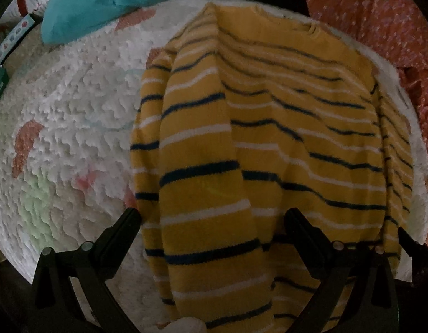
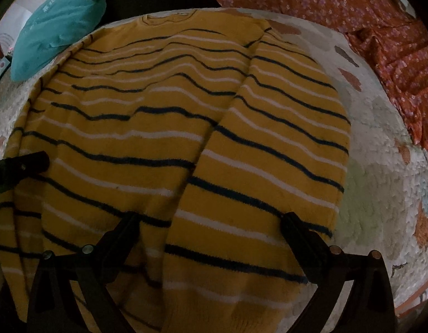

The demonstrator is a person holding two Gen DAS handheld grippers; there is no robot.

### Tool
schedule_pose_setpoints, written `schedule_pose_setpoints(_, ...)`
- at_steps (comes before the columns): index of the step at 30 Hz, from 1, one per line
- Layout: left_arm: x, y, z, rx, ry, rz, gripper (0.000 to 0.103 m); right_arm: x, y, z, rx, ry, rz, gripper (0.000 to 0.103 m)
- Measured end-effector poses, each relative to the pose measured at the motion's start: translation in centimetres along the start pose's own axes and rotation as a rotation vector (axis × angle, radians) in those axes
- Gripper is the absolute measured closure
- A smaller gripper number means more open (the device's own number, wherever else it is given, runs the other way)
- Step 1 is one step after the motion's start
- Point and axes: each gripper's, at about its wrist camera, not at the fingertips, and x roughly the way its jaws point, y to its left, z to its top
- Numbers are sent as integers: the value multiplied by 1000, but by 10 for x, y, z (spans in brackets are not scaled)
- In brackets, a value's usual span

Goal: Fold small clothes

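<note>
A yellow sweater [image 1: 269, 127] with dark blue and white stripes lies flat on a white textured mat [image 1: 69, 127], collar far from me. Both sleeves are folded in over the body: the left sleeve [image 1: 200, 183] in the left wrist view, the right sleeve [image 2: 255, 172] in the right wrist view. My left gripper [image 1: 214, 213] is open, its jaws wide apart over the left sleeve near the hem. My right gripper [image 2: 211, 216] is open over the sweater [image 2: 125, 127] near the hem. The left gripper's finger [image 2: 20, 166] shows at the left edge of the right wrist view.
A teal cushion [image 1: 103, 2] lies at the mat's far left, also in the right wrist view [image 2: 56, 27]. An orange flowered cloth [image 1: 380, 27] lies along the far right, also in the right wrist view [image 2: 366, 19]. The mat [image 2: 380, 166] extends right of the sweater.
</note>
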Motion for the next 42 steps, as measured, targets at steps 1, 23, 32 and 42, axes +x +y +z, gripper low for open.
schedule_pose_setpoints(1, 3, 0, 0, 0, 13, 4, 0, 0, 0, 0, 0, -3, 0, 0)
schedule_pose_setpoints(23, -2, 21, -64, 2, 3, -9, 0, -2, 3, 1, -44, 36, -5, 0)
schedule_pose_setpoints(32, -56, 75, -123, -167, -99, -97, 9, -74, -69, 12, 128, -145, 117, 13)
schedule_pose_setpoints(42, -83, 100, -141, -293, -128, -118, 9, -39, -149, -24, 388, 1, 252, 31)
